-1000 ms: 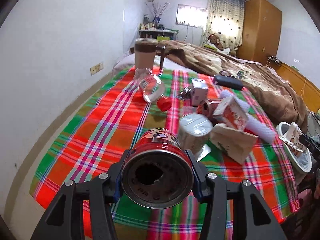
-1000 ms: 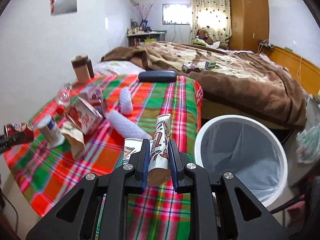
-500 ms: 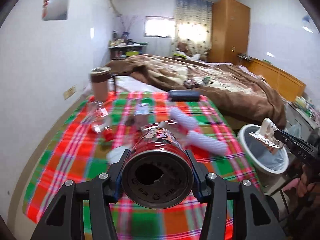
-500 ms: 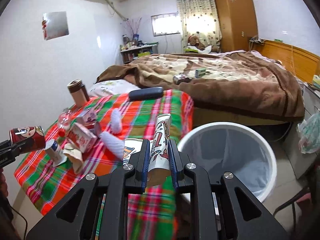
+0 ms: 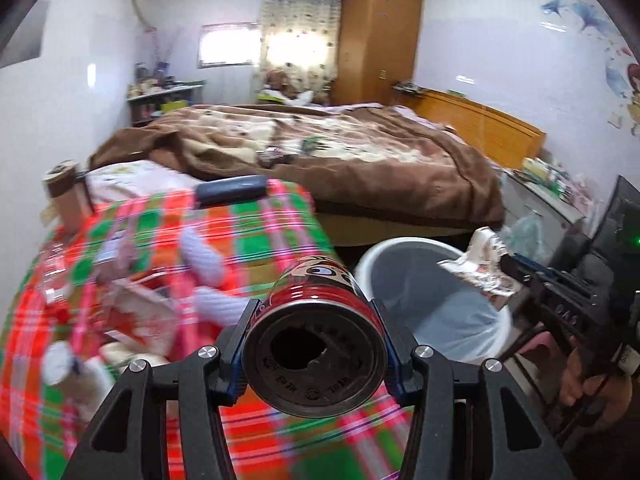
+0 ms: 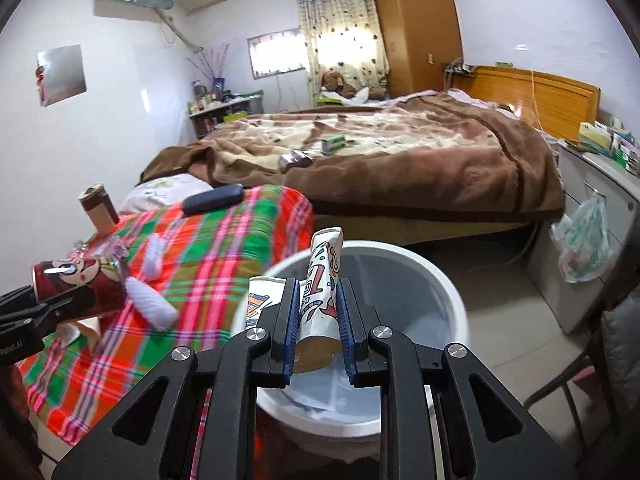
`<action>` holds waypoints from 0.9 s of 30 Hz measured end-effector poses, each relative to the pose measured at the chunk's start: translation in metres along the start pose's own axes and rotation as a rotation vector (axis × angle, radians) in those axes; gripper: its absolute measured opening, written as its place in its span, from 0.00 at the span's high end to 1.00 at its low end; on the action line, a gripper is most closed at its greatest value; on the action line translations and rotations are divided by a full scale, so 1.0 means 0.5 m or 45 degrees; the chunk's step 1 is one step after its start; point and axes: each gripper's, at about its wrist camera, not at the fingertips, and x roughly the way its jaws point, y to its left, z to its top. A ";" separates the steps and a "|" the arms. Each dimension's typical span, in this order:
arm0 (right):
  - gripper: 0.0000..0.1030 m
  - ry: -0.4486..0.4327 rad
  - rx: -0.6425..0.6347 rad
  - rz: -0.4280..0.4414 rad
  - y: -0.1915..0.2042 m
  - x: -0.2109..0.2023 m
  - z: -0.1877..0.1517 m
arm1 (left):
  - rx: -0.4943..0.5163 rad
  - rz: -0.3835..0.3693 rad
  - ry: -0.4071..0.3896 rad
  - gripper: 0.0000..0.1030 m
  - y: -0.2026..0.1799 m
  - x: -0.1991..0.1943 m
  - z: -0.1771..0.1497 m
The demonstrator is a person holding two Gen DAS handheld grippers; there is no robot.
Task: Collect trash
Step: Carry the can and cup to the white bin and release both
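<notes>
Left gripper (image 5: 316,344), pitched downward, clamps the red can (image 5: 316,336) sideways; right gripper (image 6: 318,316) pinches the flattened paper cup (image 6: 322,284) above the white bin (image 6: 452,292).

both tools have swung from over the plaid blanket (image 6: 224,248) toward the white bin (image 6: 448,280), crushed cup (image 6: 322,292) now above it

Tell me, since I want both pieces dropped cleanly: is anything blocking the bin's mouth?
Nothing visible. The bin is open, holding only its liner; the crushed cup hangs over it, the red can beside its rim.
</notes>
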 end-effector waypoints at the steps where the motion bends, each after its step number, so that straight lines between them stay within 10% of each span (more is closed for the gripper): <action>1: 0.81 0.007 0.003 -0.011 -0.006 0.006 -0.002 | 0.013 -0.022 0.003 0.49 -0.019 0.015 0.003; 23: 0.81 0.233 0.007 -0.118 -0.124 0.100 -0.048 | 0.110 -0.164 0.175 0.47 -0.192 0.232 0.006; 27: 0.57 0.241 0.003 -0.128 -0.123 0.101 -0.050 | 0.098 -0.153 0.149 0.33 -0.185 0.226 0.011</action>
